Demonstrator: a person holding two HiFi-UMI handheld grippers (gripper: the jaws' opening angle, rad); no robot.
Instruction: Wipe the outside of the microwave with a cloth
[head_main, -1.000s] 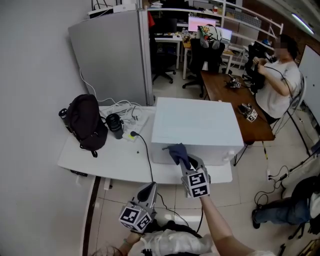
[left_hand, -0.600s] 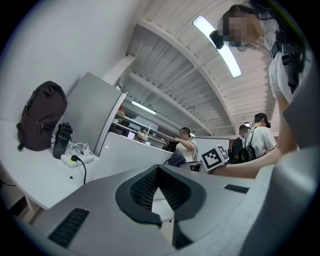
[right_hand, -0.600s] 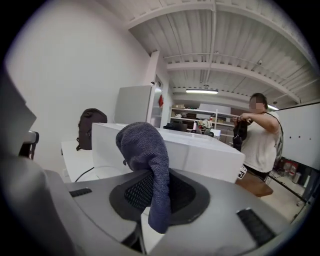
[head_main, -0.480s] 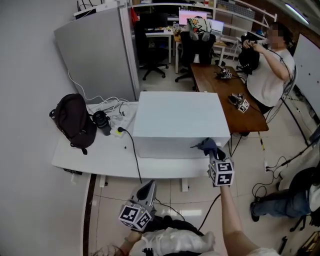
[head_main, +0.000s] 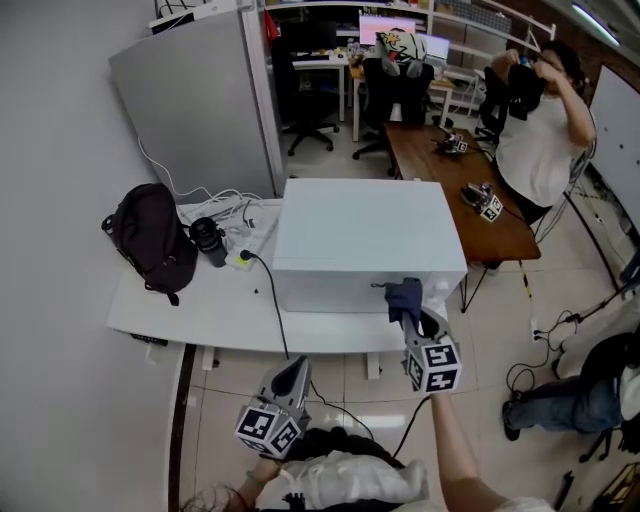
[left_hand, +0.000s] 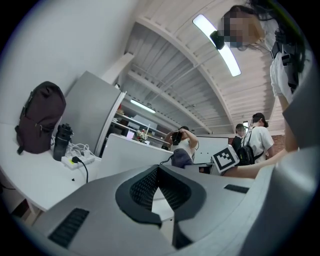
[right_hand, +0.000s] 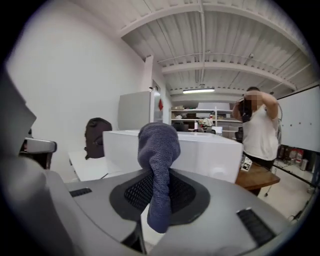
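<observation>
where the cloth sits: the dark blue cloth (right_hand: 159, 145) is pinched between the jaws of the right gripper (right_hand: 158, 186), with a bunched end standing up above them and a short tail hanging below.
right gripper: jaws pressed on the cloth. in the head view it is held at the microwave's front face, near the right corner just under the top edge. whether the cloth touches the face cannot be told.
microwave (head_main: 365, 235): a white box on the right part of the white table (head_main: 190, 305), front toward the person.
left gripper (head_main: 293, 372): held low before the table's front edge, apart from the microwave. its jaws are together at the tips with nothing between them.
backpack (head_main: 150, 240): black, on the left end of the table by the wall.
flask (head_main: 208, 238): black, upright, just beside the backpack.
power strip (head_main: 240, 258): white, between the flask and the microwave. a black cable (head_main: 272, 300) runs from it over the table's front edge.
background: a grey partition (head_main: 200, 110) stands behind the table. a brown desk (head_main: 450, 180) is to the right, with a person (head_main: 535, 150) in a white top standing by it.
</observation>
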